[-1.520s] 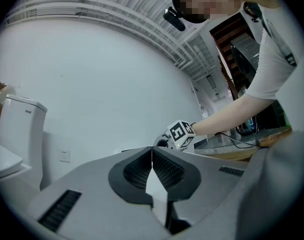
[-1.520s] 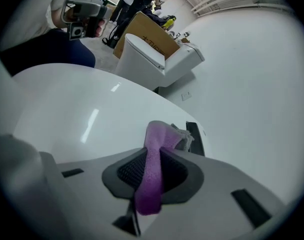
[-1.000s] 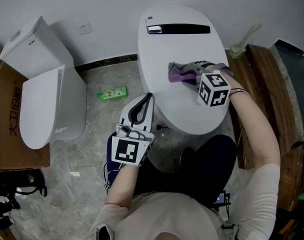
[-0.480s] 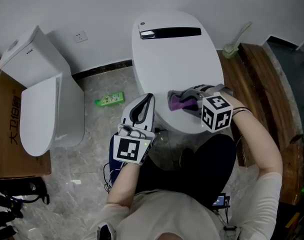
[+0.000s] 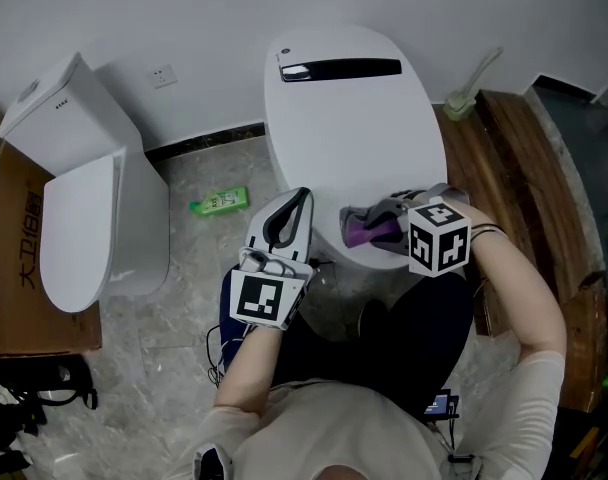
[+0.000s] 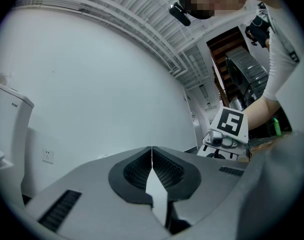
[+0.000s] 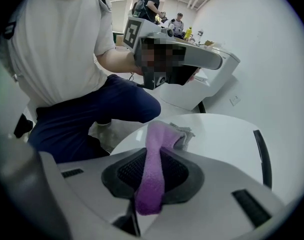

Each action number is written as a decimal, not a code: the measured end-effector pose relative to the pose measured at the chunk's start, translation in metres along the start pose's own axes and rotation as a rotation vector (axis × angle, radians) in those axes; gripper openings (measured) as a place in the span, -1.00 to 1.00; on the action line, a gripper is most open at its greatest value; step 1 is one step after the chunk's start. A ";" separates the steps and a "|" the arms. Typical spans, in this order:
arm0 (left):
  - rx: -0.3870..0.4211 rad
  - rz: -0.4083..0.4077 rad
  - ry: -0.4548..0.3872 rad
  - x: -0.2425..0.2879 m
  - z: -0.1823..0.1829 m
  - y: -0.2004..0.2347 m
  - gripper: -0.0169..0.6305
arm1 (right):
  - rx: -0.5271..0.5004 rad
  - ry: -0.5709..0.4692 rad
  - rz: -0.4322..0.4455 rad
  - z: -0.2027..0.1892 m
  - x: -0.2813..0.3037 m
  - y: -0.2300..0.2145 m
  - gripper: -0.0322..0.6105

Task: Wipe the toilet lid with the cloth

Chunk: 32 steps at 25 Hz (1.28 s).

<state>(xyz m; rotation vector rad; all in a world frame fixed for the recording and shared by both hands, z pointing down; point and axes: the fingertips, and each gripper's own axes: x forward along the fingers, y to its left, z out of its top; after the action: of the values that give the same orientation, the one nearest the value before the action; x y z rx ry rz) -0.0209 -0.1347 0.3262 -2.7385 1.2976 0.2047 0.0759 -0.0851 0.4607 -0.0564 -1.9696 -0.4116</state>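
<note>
Cloth (image 5: 369, 230), purple and bunched, pinched in right gripper (image 5: 382, 223), lying on near right edge of toilet lid (image 5: 344, 118). Left gripper (image 5: 296, 200) pressed together, empty, held just beside lid's near left rim. Likely risks: stroke running off near rim, losing contact; cloth dragged from pinch by friction against smooth lid.

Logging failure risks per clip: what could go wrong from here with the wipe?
1. The cloth sits at the lid's front edge; a pull toward the person could drag it off the rim.
2. The right gripper pinches only a bunched strip, so the cloth may slip out or wipe just a narrow band.
3. The left gripper, shut and empty, hangs beside the lid's front-left edge; a leftward sweep could bump it.
</note>
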 end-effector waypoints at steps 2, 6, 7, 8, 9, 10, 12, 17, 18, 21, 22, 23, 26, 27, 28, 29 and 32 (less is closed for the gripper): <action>0.000 0.001 0.000 0.000 -0.001 0.000 -0.90 | -0.010 0.002 0.019 0.001 0.000 0.005 -0.65; 0.002 0.004 -0.001 -0.001 -0.001 0.000 -0.90 | -0.055 0.007 0.015 0.002 -0.003 0.003 -0.65; 0.003 0.006 0.000 -0.002 0.000 0.001 -0.90 | -0.060 0.001 0.007 0.002 -0.005 0.000 -0.65; 0.005 0.008 0.000 -0.002 0.000 0.002 -0.90 | -0.060 -0.008 -0.007 0.003 -0.008 -0.005 -0.65; 0.006 0.011 0.001 -0.003 0.000 0.003 -0.90 | -0.059 -0.016 -0.029 0.002 -0.011 -0.013 -0.65; 0.007 0.015 0.002 -0.004 0.000 0.004 -0.90 | -0.058 -0.021 -0.058 0.001 -0.015 -0.022 -0.65; 0.005 0.026 0.005 -0.006 -0.001 0.007 -0.90 | -0.057 -0.028 -0.130 -0.003 -0.022 -0.048 -0.65; 0.011 0.059 0.026 -0.015 -0.003 0.016 -0.90 | -0.082 -0.014 -0.338 -0.010 -0.035 -0.127 -0.65; 0.013 0.064 0.029 -0.017 -0.003 0.018 -0.90 | -0.094 -0.003 -0.378 -0.010 -0.037 -0.144 -0.65; 0.020 0.079 0.042 -0.022 -0.004 0.021 -0.90 | -0.131 0.030 -0.485 -0.009 -0.039 -0.191 -0.65; 0.021 0.085 0.047 -0.024 -0.004 0.022 -0.90 | -0.142 0.040 -0.512 -0.007 -0.038 -0.206 -0.65; 0.021 0.091 0.052 -0.026 -0.005 0.024 -0.90 | -0.154 0.049 -0.534 -0.005 -0.037 -0.219 -0.64; 0.025 0.106 0.060 -0.033 -0.004 0.028 -0.90 | -0.187 0.074 -0.586 0.001 -0.026 -0.255 -0.65; 0.027 0.112 0.063 -0.036 -0.004 0.029 -0.90 | -0.198 0.084 -0.601 0.002 -0.021 -0.265 -0.64; 0.027 0.118 0.066 -0.039 -0.004 0.030 -0.90 | -0.208 0.092 -0.618 0.002 -0.015 -0.275 -0.64; 0.026 0.123 0.069 -0.041 -0.005 0.031 -0.90 | -0.215 0.101 -0.634 0.002 -0.009 -0.283 -0.64; 0.019 0.137 0.082 -0.049 -0.008 0.035 -0.90 | -0.235 0.132 -0.688 -0.001 0.009 -0.305 -0.64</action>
<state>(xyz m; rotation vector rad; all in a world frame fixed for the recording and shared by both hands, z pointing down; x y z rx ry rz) -0.0779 -0.1210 0.3404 -2.6702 1.5013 0.0904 0.0049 -0.3734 0.3895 0.4991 -1.7590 -1.0613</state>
